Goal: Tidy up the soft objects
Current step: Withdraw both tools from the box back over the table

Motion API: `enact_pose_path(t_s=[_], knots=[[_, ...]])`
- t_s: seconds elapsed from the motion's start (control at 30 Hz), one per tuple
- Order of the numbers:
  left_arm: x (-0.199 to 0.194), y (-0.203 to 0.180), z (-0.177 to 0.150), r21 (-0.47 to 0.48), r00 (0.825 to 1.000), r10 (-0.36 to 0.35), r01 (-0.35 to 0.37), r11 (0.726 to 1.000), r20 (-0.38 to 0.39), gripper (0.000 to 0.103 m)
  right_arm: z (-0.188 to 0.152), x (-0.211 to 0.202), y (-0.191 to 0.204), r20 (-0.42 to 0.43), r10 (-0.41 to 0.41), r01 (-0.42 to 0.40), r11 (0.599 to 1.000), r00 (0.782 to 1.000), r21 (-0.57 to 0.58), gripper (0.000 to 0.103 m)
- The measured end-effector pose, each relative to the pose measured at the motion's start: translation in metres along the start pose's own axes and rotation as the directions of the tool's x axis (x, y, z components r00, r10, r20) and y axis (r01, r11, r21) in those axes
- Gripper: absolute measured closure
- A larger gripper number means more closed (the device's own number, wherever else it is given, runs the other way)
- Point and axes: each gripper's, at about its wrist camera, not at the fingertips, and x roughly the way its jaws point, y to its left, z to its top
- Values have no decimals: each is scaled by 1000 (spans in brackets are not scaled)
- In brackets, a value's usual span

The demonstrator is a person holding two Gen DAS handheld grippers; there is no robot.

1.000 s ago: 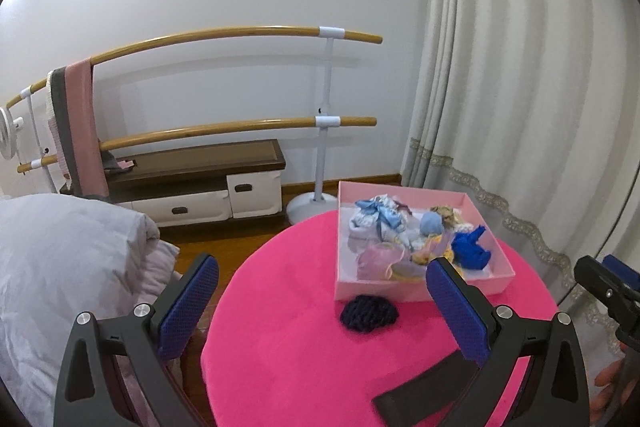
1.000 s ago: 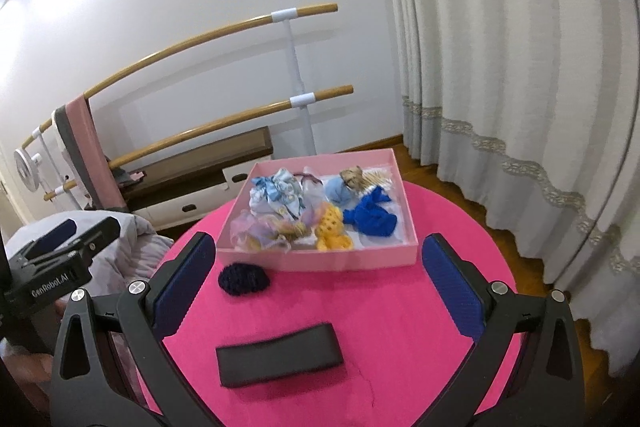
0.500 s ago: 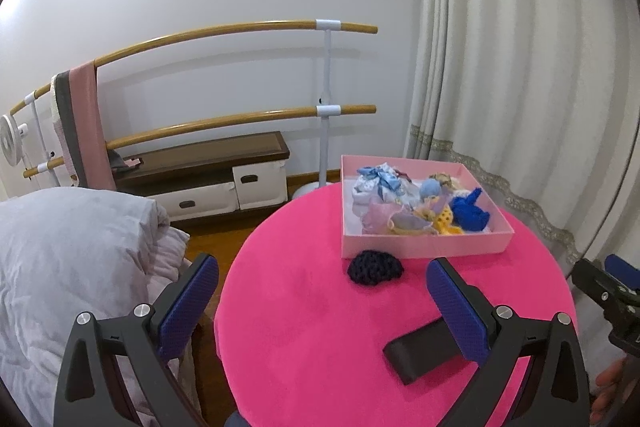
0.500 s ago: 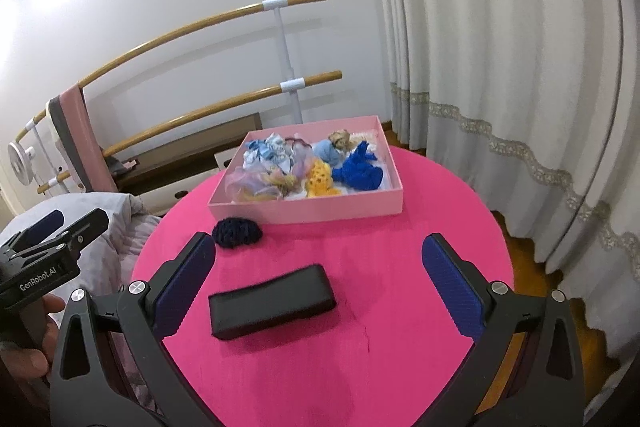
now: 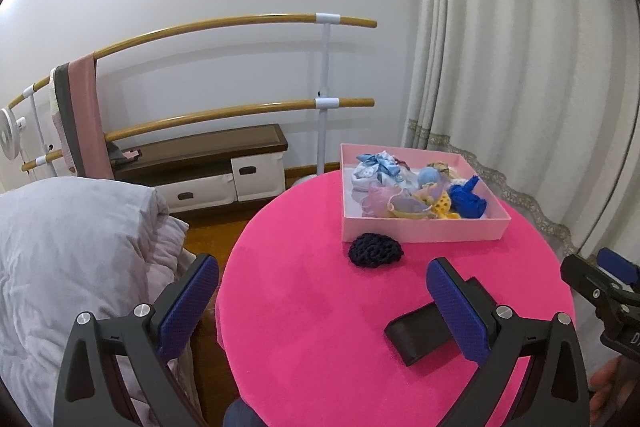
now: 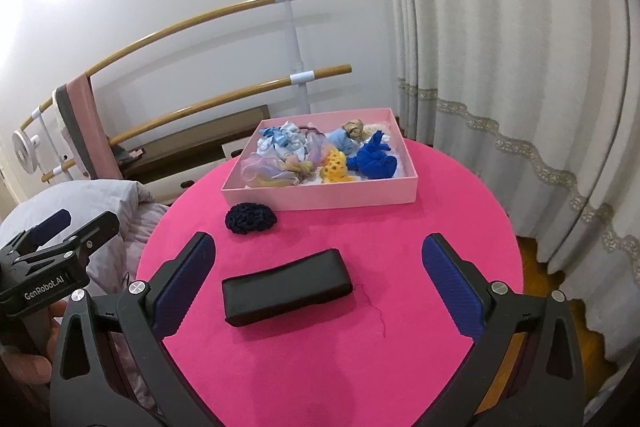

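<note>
1. your left gripper point(image 5: 320, 303) is spread wide with nothing between its blue pads point(image 5: 188, 307); it hangs over the near left edge of the round pink table point(image 5: 304, 327), partly above the white bedding point(image 5: 72, 247) beside it.
2. your right gripper point(image 6: 318, 279) is just as wide open and holds nothing; it sits above the near part of the table, with the black band point(image 6: 286, 287) lying flat between its fingers in that view.
3. the dark navy knitted scrunchie point(image 6: 250, 219) lies on the table just in front of the pink box point(image 6: 332, 197), near its left corner, apart from the black band.
4. the pink box stands at the far side of the table and holds a heap of soft pieces: a royal blue knotted one point(image 6: 374, 159), a yellow crocheted one point(image 6: 335, 167), a pale frilly one point(image 6: 266, 171) and a light blue patterned one point(image 6: 280, 141).
5. behind the table you have wooden rails point(image 5: 240, 27) on a white stand, and a curtain point(image 5: 520, 67) to the right.
</note>
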Motion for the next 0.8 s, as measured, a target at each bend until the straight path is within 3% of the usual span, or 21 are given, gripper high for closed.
enact_pose_path(t_s=[0.4, 0.53, 0.8], knots=[[-2, 1, -5, -3, 1000, 4, -4, 1000, 10, 0, 1, -1, 3, 1, -4, 4, 1000, 1000, -1, 0], [2, 2, -10, -6, 1000, 7, -7, 1000, 2, 0, -2, 4, -3, -16, 3, -2, 999, 1000, 48, 0], [18, 6, -17, 6, 999, 4, -4, 1000, -35, 0, -30, 48, 3, -150, 45, -26, 991, 988, 128, 0]])
